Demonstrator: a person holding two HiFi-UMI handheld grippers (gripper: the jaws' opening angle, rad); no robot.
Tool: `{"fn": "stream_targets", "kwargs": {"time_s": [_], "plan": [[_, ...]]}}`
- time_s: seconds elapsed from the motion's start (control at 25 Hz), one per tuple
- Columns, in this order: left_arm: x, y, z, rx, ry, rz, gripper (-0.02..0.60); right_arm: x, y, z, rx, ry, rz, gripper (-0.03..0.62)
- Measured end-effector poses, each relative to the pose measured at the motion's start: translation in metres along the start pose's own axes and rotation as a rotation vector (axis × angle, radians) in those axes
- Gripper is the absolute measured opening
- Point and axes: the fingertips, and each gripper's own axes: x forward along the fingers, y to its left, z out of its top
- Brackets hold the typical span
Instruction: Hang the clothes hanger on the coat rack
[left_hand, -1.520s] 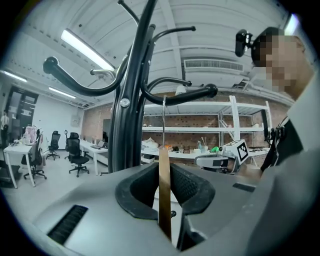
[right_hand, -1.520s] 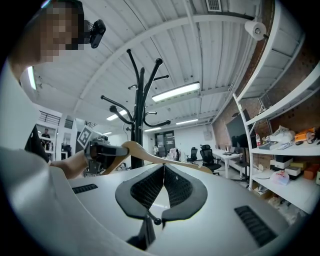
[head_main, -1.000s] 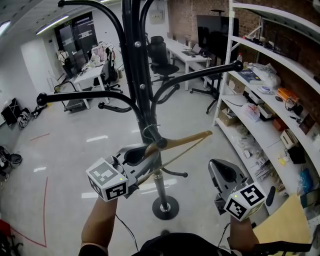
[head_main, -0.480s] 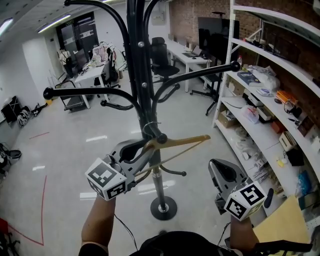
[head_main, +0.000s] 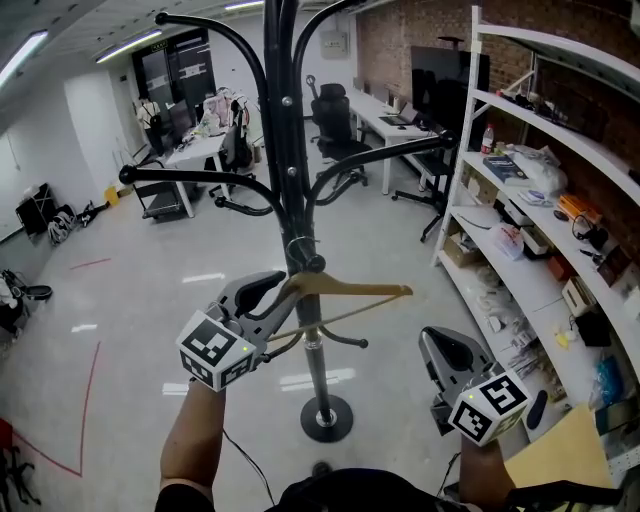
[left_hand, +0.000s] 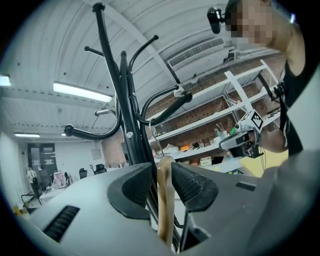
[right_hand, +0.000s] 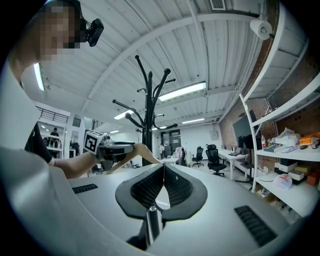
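No word, number or brand can be read anywhere I look. The cube on the left gripper and the cube on the right gripper carry only black-and-white square markers, no letters. Whatever is printed on the book and the other things on the shelf is too small to make out.
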Motion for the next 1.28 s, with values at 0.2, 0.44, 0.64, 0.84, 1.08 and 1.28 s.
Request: {"fn": "stream_targets", "kwargs": {"time_s": [0.2, 0.44, 0.64, 0.84, 1.08, 1.28], "plan": [[0.0, 0.004, -0.015, 0.01, 0.045, 0.042, 0.101, -0.023, 0.005, 0.007, -0.012, -0.013, 0.013, 0.006], [-0.038, -0.009, 0.016, -0.024, -0.058, 0.111, 0.101, -0.051, 0.01, 0.007, 0.009, -0.023, 0.041, 0.005], [-0.089, -0.074, 0.027, -0.152, -0.169, 0.15, 0.101, -0.066, 0.03, -0.002, 0.027, -0.004, 0.135, 0.006], [-0.133, -0.135, 0.02, -0.22, -0.158, 0.205, 0.098, -0.078, 0.061, -0.004, 0.024, -0.006, 0.242, 0.005], [-0.177, -0.196, 0.031, -0.271, -0.149, 0.312, 0.031, -0.094, 0.09, -0.009, 0.03, 0.001, 0.356, 0.005], [-0.21, -0.234, 0.051, -0.319, -0.231, 0.281, 0.002, -0.108, 0.116, -0.005, 0.041, -0.017, 0.387, 0.005]]}}
